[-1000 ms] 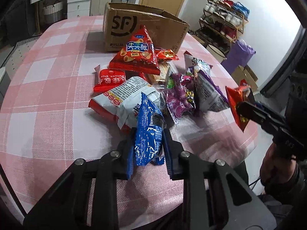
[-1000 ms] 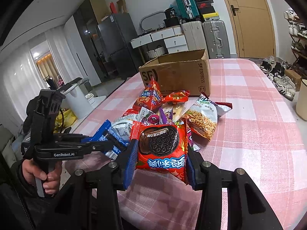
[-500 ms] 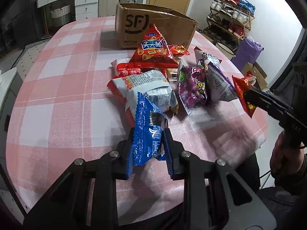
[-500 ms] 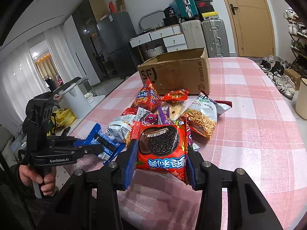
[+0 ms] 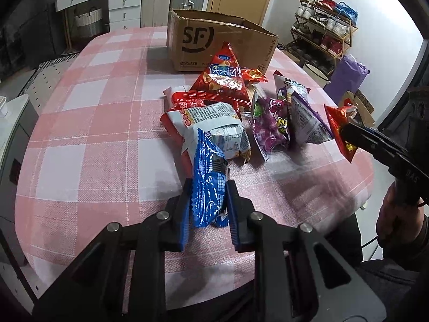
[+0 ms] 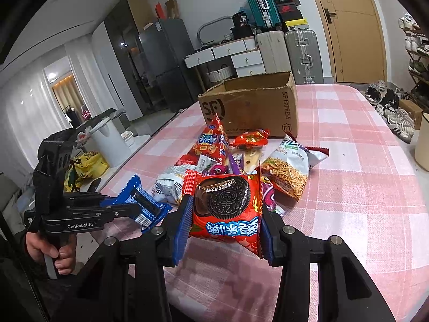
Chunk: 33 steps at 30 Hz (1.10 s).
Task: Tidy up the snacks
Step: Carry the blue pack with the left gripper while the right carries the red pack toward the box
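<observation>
Pink-checked cloth-covered desk (image 5: 88,123): left tongs (image 5: 209,201), lifted back from the pile, pinch a blue foil cookie packet (image 5: 207,177); right tongs (image 6: 224,226) pinch a red Oreo packet (image 6: 228,209), both ready for the far brown cardboard box (image 5: 214,43).

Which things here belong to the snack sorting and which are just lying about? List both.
Job:
- blue packet in the left tongs
- red Oreo packet in the right tongs
- snack pile on the table
- cardboard box

Lying about:
- suitcases
- shoe rack
- white kettle
- purple bag
</observation>
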Motion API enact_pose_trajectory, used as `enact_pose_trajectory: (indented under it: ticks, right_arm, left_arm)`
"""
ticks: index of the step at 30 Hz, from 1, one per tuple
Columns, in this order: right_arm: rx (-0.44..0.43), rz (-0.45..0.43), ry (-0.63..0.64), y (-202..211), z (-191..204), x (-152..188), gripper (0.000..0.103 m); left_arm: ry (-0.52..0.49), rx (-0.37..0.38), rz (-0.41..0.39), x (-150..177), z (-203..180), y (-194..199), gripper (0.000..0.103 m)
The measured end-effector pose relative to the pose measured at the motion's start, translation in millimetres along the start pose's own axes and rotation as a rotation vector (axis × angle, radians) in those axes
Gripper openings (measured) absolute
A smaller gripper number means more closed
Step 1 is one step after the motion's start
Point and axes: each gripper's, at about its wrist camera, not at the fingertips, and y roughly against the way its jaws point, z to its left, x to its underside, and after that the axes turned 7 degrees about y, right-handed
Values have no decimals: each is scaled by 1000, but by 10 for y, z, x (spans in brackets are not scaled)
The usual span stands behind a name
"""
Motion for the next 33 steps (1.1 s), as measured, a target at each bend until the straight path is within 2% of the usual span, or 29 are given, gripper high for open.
enact_pose_trajectory:
  ticks: [7, 18, 25, 33]
  right_arm:
    - [-1, 0, 4, -15, 11, -10, 44]
    - [-29, -24, 15, -12, 78, -138, 44]
    - [-53, -47, 17, -10, 108, -288, 44]
    - [-64, -95, 39, 18, 85, -597, 44]
  left_arm:
    - [9, 10, -8, 9, 33, 122, 20]
    - [20, 13, -79, -120, 45, 379, 20]
    - [19, 29, -117, -312, -21, 414, 20]
    - [-18, 39, -202, -753, -153, 557, 20]
